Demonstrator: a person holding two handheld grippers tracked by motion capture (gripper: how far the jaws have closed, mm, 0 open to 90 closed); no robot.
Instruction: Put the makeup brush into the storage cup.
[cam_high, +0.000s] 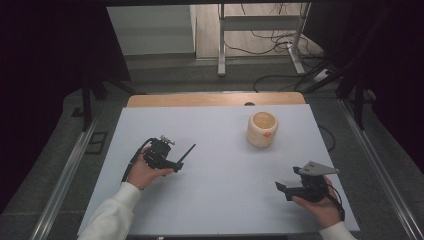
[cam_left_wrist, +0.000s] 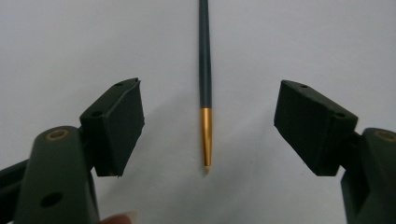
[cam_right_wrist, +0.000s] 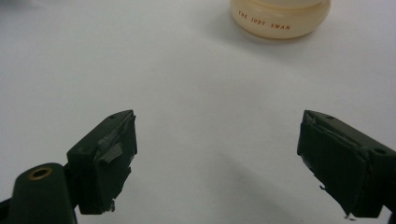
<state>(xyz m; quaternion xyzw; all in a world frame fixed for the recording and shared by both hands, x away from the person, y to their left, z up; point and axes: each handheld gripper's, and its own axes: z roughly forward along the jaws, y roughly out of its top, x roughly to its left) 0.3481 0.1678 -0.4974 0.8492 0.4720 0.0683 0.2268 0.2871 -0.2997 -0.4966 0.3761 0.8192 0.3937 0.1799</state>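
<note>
Both grippers gape empty — left gripper (cam_left_wrist: 205, 126) straddles the pen (cam_left_wrist: 205, 84); centre it, then close gently. Right gripper (cam_right_wrist: 219, 163) idles.

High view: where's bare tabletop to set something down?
Most of the white tabletop is bare: the wide middle between the left gripper and right gripper, the far-left stretch beyond the slim dark pen with a gold tip, and the near edge between the forearms. Crowded spot: the far right, around the cream round jar.

Dark gold-tipped pen (cam_left_wrist: 205, 88) lies flat, well apart from cream cup (cam_high: 262, 129).
</note>
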